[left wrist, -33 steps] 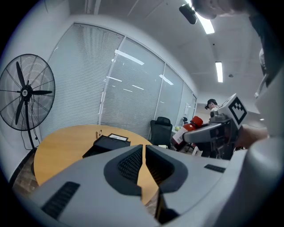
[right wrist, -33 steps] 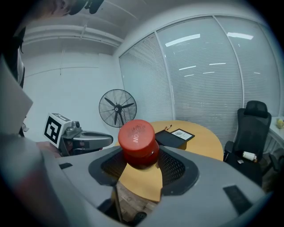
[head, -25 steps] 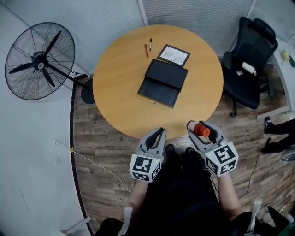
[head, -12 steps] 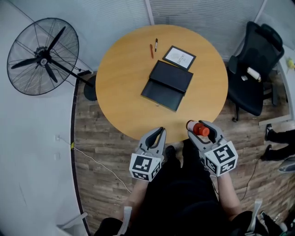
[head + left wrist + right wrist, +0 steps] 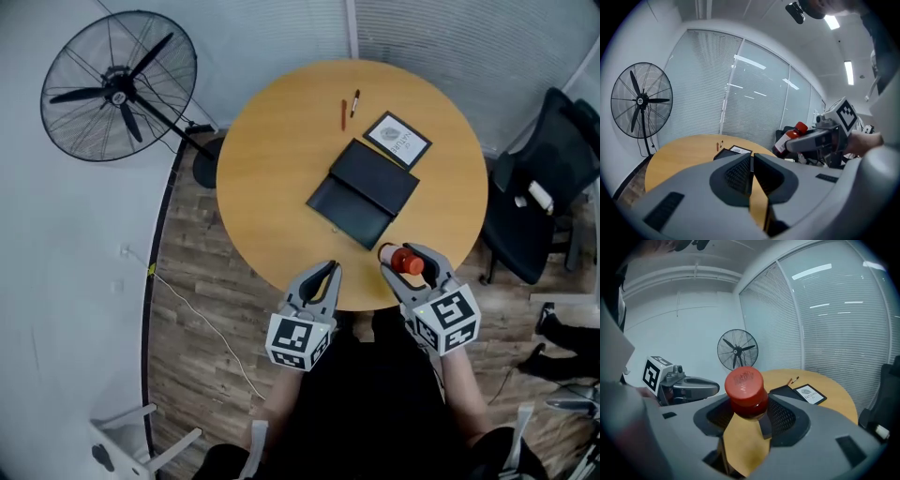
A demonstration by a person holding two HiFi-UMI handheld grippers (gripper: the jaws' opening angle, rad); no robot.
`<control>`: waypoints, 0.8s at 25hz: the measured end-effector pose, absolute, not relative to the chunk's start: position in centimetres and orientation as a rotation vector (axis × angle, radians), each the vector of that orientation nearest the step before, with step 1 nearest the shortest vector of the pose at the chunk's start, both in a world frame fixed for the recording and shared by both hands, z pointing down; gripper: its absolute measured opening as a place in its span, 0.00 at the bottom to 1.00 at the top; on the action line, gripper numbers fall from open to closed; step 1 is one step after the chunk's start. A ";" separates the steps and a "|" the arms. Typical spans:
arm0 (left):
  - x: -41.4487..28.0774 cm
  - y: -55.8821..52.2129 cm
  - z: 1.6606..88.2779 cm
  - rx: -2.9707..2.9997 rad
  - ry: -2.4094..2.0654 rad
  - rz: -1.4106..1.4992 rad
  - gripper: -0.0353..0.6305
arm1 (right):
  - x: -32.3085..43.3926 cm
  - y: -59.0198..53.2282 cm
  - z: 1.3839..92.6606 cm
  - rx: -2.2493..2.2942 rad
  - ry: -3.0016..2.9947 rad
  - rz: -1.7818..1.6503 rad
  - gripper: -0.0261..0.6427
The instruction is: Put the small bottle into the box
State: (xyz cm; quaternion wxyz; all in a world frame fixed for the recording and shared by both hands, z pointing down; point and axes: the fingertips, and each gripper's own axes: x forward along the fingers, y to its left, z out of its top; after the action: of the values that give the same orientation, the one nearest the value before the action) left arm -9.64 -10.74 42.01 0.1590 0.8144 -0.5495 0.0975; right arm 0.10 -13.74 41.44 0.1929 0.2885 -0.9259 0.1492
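Transport of the small bottle to the box looks to be the step in hand. The right tool is clamped on the bottle and holds it in the air over the near edge of the round desk, short of the box. The bottle sits tilted in the jaws, its red cap turned back toward the person. The left tool hovers beside it, jaws together with nothing between them. The black box lies open near the middle of the desk, at a slant to the person. Its open tray is on the near side, with what seems to be its cover behind. A printed card lies just beyond it.

To do this well, the person probably needs to carry the bottle forward and a little left until it hangs over the open tray, not the cover. The bottle should then be lowered until it rests on the tray's floor before the jaws part. The box seems shallow, so laying the bottle on its side may suit better than standing it up. A slow, level approach would limit any slipping in the grip. The left tool could steady the box's near edge if it slides.
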 end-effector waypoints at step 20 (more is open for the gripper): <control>-9.3 -16.3 43.7 1.967 -1.893 0.256 0.08 | -4.2 -23.2 47.4 0.340 -2.579 0.351 0.38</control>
State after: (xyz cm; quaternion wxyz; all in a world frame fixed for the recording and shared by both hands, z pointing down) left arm -9.35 -16.26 43.72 0.1987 0.7031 -0.6766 0.0915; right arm -4.21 -23.17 47.37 0.2557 0.1252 -0.9498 0.1294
